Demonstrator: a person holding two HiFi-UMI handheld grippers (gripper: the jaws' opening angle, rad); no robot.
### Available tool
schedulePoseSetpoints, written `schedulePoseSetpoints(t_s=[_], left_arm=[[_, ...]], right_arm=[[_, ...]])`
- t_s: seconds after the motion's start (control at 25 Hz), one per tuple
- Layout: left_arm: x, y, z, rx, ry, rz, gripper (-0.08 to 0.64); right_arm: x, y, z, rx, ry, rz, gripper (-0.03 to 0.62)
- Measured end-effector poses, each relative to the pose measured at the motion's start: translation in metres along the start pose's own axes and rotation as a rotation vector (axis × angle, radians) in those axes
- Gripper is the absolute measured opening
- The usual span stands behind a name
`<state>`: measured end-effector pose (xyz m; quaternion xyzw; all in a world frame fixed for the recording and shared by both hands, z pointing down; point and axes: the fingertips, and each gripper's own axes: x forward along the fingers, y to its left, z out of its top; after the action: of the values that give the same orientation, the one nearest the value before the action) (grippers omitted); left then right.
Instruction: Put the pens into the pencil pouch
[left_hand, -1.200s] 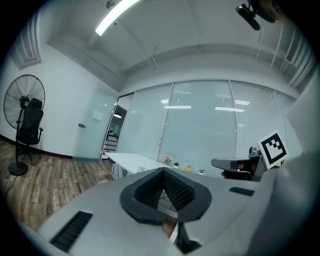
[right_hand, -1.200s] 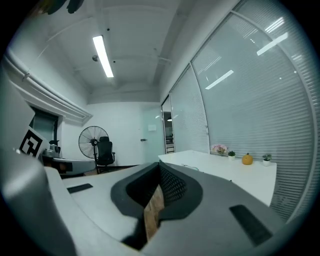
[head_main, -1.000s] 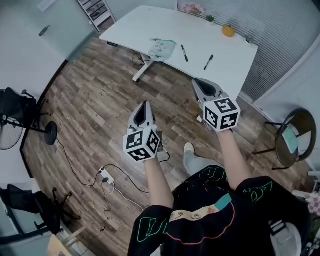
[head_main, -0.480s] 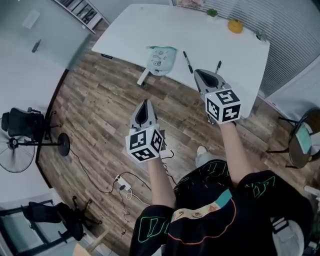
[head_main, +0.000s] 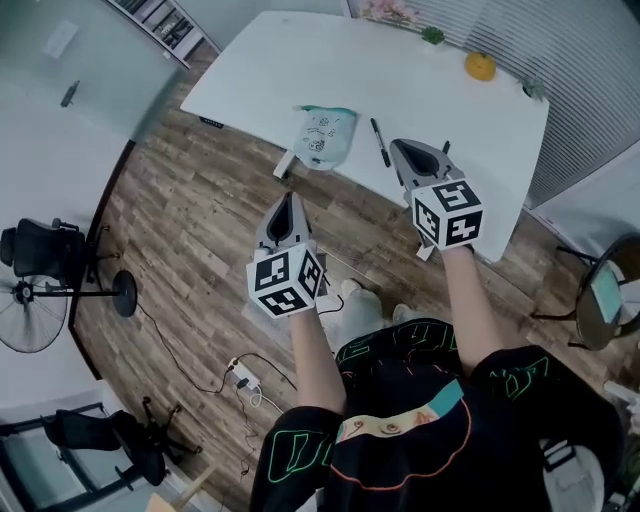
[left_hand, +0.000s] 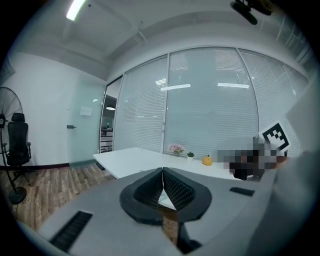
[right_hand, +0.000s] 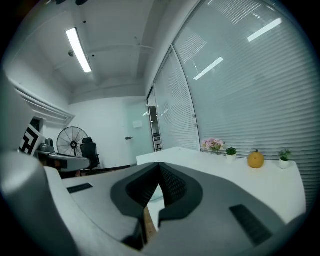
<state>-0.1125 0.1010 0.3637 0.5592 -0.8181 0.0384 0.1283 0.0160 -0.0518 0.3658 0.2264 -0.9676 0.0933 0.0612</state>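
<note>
Now closer to the desk (head_main: 300, 60) than a second ago, the left gripper (head_main: 288, 200), jaws together and empty, hangs over open floor; the pencil pouch (head_main: 325, 135) lies by the desk's near edge, the pens (head_main: 380, 142) untouched just right of it, and the right gripper (head_main: 400, 150), likewise closed and empty, hangs near that edge.

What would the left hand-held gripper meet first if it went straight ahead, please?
Probably the near edge of the white rectangular table, beside the pale-green fabric pencil pouch; depth is unclear.

Even, cool indoor light; ceiling strip lamp (right_hand: 79, 50) glares at 11 o'clock. Fisheye bending, dark corners; foreground soft.
</note>
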Motion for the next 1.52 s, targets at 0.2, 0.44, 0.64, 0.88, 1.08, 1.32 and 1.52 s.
schedulePoseSetpoints(t_s=[0.2, 0.44, 0.64, 0.88, 1.08, 1.32, 1.52], left_arm=[[0.045, 0.003, 0.001, 0.01, 0.033, -0.057, 0.008], [0.117, 0.01, -0.005, 0.04, 0.131, -0.135, 0.026], [0.168, 0.026, -0.013, 0.067, 0.225, -0.19, 0.068], [0.217, 0.031, -0.04, 0.092, 0.368, -0.287, 0.154], [0.252, 0.027, -0.043, 0.078, 0.41, -0.354, 0.221], [0.284, 0.011, -0.055, 0.017, 0.475, -0.436, 0.278], [0.312, 0.003, -0.063, -0.007, 0.536, -0.396, 0.321]], right_arm=[[0.014, -0.036, -0.001, 0.014, 0.003, -0.087, 0.002], [0.057, -0.07, -0.005, 0.039, 0.028, -0.153, 0.002], [0.094, -0.078, -0.026, 0.06, 0.083, -0.182, 0.002], [0.119, -0.092, -0.044, 0.095, 0.144, -0.249, 0.002], [0.139, -0.101, -0.054, 0.105, 0.183, -0.28, 0.002], [0.153, -0.108, -0.059, 0.093, 0.222, -0.297, 0.002], [0.148, -0.134, -0.062, 0.111, 0.234, -0.318, 0.002]])
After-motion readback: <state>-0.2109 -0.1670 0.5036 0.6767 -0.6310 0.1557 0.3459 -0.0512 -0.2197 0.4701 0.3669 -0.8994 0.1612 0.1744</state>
